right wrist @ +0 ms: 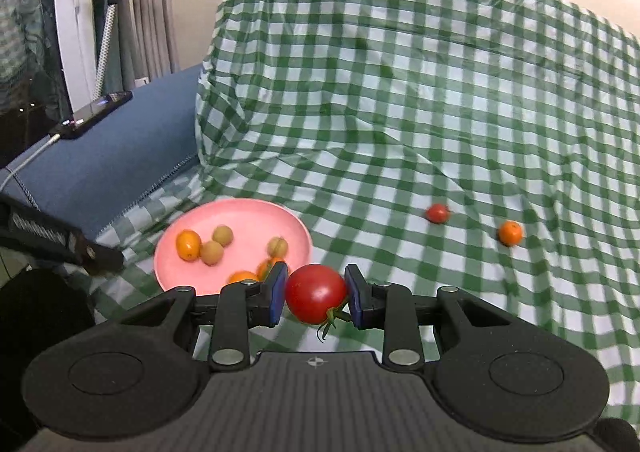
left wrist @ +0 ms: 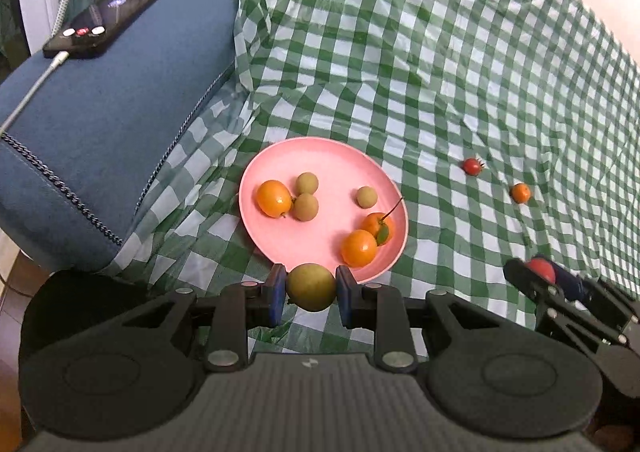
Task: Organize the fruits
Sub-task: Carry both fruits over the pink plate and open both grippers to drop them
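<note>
Both grippers clamp fruit, left (left wrist: pixel 311 294) a firm green one (left wrist: pixel 311 287), right (right wrist: pixel 316 296) a tomato (right wrist: pixel 316 293) (soft-skinned, likely bruisable), held across its middle.

cloth: I see a green-and-white checked plastic sheet (left wrist: pixel 400 52) draped over seat and backrest | sofa arm: blue fabric armrest (left wrist: pixel 100 124) at my ten o'clock, bare of the sheet | phone: black smartphone (left wrist: pixel 102 22) lying on that armrest, screen lit | cable: white braided cable (left wrist: pixel 32 100) plugged into its near end | curtain: grey pleated curtain (right wrist: pixel 150 12) at eleven o'clock
</note>
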Available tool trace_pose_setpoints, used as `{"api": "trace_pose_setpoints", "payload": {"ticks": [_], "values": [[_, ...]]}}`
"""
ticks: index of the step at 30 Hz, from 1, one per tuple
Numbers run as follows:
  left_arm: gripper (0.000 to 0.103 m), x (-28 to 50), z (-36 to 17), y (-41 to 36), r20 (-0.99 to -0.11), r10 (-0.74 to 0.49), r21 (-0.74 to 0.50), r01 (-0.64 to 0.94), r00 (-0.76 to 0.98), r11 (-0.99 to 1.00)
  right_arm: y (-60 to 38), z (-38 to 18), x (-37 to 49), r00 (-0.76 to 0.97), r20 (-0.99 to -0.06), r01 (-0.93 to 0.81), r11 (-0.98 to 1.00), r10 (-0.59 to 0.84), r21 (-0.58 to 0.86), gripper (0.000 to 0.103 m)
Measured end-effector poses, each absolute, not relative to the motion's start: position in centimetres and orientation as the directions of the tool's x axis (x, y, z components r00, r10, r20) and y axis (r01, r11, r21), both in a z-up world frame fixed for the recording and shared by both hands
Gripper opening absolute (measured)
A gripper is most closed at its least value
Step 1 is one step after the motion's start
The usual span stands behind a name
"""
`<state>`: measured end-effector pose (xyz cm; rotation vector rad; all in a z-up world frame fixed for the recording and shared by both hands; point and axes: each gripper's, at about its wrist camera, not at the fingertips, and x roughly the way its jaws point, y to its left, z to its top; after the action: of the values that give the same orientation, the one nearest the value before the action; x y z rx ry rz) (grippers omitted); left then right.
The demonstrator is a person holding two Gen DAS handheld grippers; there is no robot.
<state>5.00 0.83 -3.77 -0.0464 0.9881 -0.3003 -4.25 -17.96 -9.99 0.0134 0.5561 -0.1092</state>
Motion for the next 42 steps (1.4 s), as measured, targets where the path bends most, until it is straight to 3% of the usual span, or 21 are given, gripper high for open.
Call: {"api": "trace_pose_setpoints", "payload": {"ticks": [21, 32, 34, 35, 36, 37, 39, 41, 42], "values": [[0.029, 13.6, -10.0, -1.6, -0.882, -0.216, -0.137, 0.21, 0.42, 0.968, -15.7, -13.6, 7.8, 0.783, -0.62, -0.024, 0.998, 0.05, 0.05, 0.032], [0.029, 16.3, -13.1, -2.3, -0.907, -0.201, -0.128, 0.212, 0.369, 0.969, -15.9, -16.6, 11.6, 0.74, -0.672, -0.021, 0.999, 0.035, 0.028, 0.033], [0.034, 16.5, -12.8, -2.3, -0.905, -0.201, -0.124, 0.22, 0.375, 0.968, -16.2, -16.8, 12.0, 0.735, -0.677, -0.02, 0.999, 0.046, 0.045, 0.033], [0.043, 16.6, -12.5, -2.2, -0.9, -0.195, -0.113, 0.222, 0.389, 0.968, -16.4, -16.7, 12.1, 0.738, -0.673, -0.015, 0.998, 0.048, 0.055, 0.037], [0.059, 16.7, -12.1, -2.0, -0.898, -0.18, -0.097, 0.218, 0.402, 0.971, -16.7, -16.4, 12.0, 0.743, -0.668, -0.001, 0.998, 0.043, 0.062, 0.039], [0.067, 16.7, -11.7, -1.8, -0.895, -0.159, -0.077, 0.207, 0.416, 0.975, -17.0, -16.1, 12.0, 0.749, -0.661, 0.013, 0.997, 0.036, 0.069, 0.045], [0.101, 16.5, -10.4, -0.7, -0.88, -0.137, -0.057, 0.185, 0.454, 0.981, -17.8, -15.3, 11.6, 0.762, -0.648, 0.048, 0.996, 0.012, 0.076, 0.059], [0.103, 15.7, -9.0, 0.7, -0.856, -0.153, -0.086, 0.156, 0.494, 0.984, -18.4, -14.2, 10.6, 0.777, -0.629, 0.062, 0.994, 0.007, 0.087, 0.079], [0.103, 15.2, -8.4, 1.3, -0.853, -0.153, -0.095, 0.14, 0.5, 0.986, -18.6, -13.7, 9.8, 0.787, -0.617, 0.065, 0.994, 0.003, 0.087, 0.08]]}}
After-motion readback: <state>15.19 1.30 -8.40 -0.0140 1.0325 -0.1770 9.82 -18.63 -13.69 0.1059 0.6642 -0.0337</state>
